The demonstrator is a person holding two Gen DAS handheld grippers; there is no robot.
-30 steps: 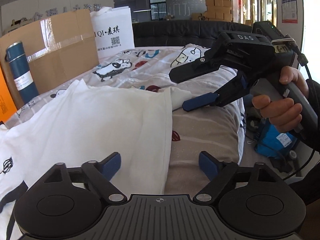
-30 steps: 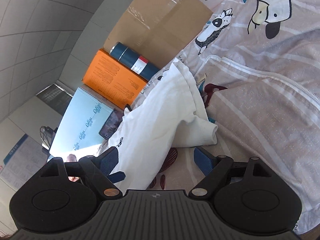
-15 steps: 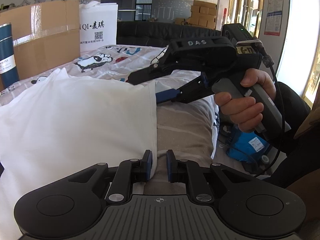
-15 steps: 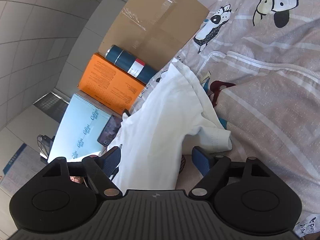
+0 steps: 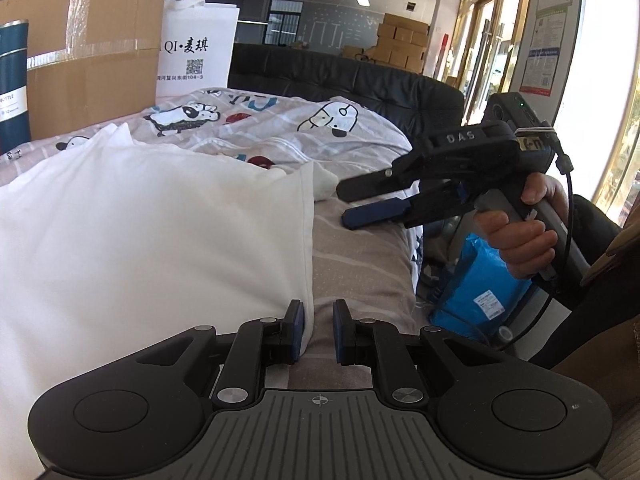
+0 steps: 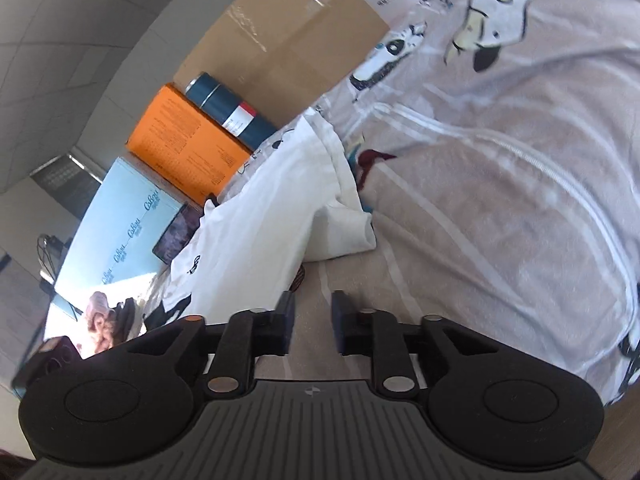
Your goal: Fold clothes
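Both grippers have narrowed since a second ago, the right one drawing back from the sleeve.

Left view: left gripper (image 5: 316,330) nearly clenched at the white shirt (image 5: 152,232) hem on the bedsheet (image 5: 360,248); grip looks partial, so bite deeper. Right view: right gripper (image 6: 312,322) nearly closed on nothing; sleeve (image 6: 344,228) lies ahead.

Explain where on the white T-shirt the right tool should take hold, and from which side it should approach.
Grip the loose sleeve that sticks out past the white T-shirt. It lies bunched on the bedsheet, free-edged, nearest the right tool. Probably come in low from the bare sheet side, so one finger slides under the hem.
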